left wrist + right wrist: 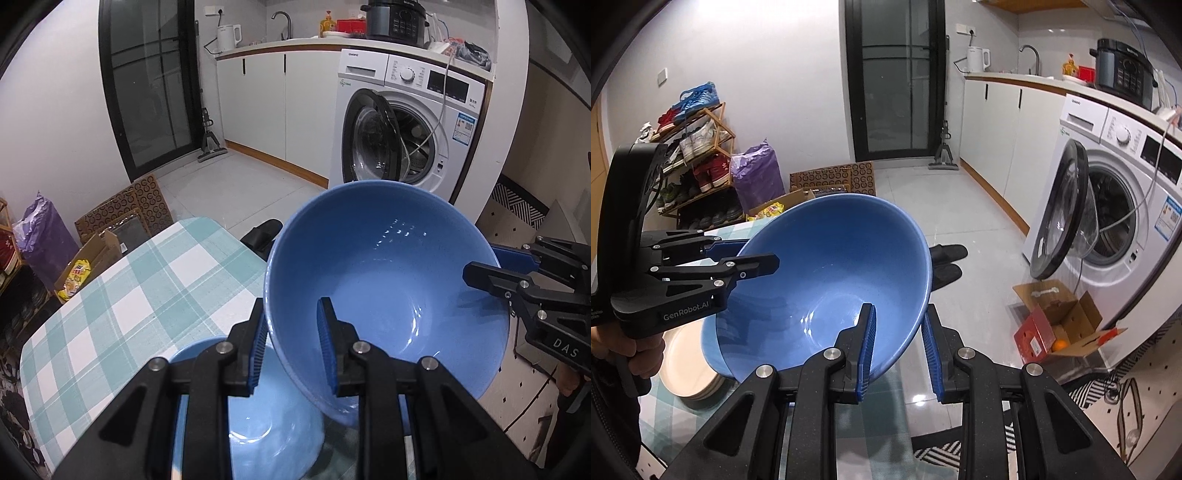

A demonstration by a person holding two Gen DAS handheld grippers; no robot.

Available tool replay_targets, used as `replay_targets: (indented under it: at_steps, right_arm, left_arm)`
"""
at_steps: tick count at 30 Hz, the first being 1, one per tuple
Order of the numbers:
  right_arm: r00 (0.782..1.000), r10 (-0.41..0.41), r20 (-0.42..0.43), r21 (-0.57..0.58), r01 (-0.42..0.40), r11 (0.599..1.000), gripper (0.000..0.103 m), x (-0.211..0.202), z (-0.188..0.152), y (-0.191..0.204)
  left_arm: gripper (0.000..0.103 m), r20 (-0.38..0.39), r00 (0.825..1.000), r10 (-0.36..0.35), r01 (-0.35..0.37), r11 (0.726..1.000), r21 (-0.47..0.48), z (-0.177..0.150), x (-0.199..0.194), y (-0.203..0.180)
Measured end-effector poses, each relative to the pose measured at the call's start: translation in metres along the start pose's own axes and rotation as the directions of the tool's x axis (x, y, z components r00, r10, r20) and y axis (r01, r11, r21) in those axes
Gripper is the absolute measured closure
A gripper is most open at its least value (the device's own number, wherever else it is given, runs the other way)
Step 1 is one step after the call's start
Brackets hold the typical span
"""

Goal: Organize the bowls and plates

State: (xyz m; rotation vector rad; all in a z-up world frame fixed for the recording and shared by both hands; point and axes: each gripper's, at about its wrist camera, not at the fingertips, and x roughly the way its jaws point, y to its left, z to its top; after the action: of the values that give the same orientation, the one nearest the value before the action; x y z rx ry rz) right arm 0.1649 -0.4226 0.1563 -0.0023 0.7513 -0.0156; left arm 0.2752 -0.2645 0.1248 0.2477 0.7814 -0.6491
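Observation:
A large blue bowl hangs tilted above the table, held by both grippers on opposite sides of its rim. My left gripper is shut on the near rim, one pad inside the bowl and one outside. My right gripper clamps the far right rim in that view. In the right wrist view, the same bowl has my right gripper shut on its near rim, and the left gripper bites the left rim. A lighter blue bowl sits on the table under the left gripper. Cream plates are stacked at the left.
The table wears a green checked cloth. A washing machine with its door swung open stands to the right. An open cardboard box and black slippers lie on the floor. A shoe rack stands by the far wall.

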Motion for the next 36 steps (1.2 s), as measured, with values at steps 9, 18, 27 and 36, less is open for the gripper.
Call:
replay_targets:
  at_steps: [9,18,27,36]
  right_arm:
    - [0.999,0.031,0.02,-0.056,-0.03,0.998,0.077,-0.005,0.013,0.036]
    - [0.997,0.077,0.026,-0.098,-0.074,0.992,0.077,-0.002,0.023,0.071]
    - [0.992,0.123,0.014,-0.136,-0.12,0.983,0.077,0.007,0.026,0.103]
    - [0.988,0.156,-0.011,-0.156,-0.156,0.975,0.077,0.021,0.023,0.127]
  left_arm:
    - [0.078,0.026,0.999,0.042,-0.04,0.998,-0.046,-0.011,-0.027,0.026]
    - [0.078,0.039,0.996,0.086,-0.082,0.992,-0.092,-0.024,-0.049,0.051]
    - [0.078,0.038,0.99,0.132,-0.126,0.983,-0.136,-0.042,-0.065,0.076]
    - [0.078,0.02,0.987,0.16,-0.154,0.974,-0.165,-0.062,-0.07,0.092]
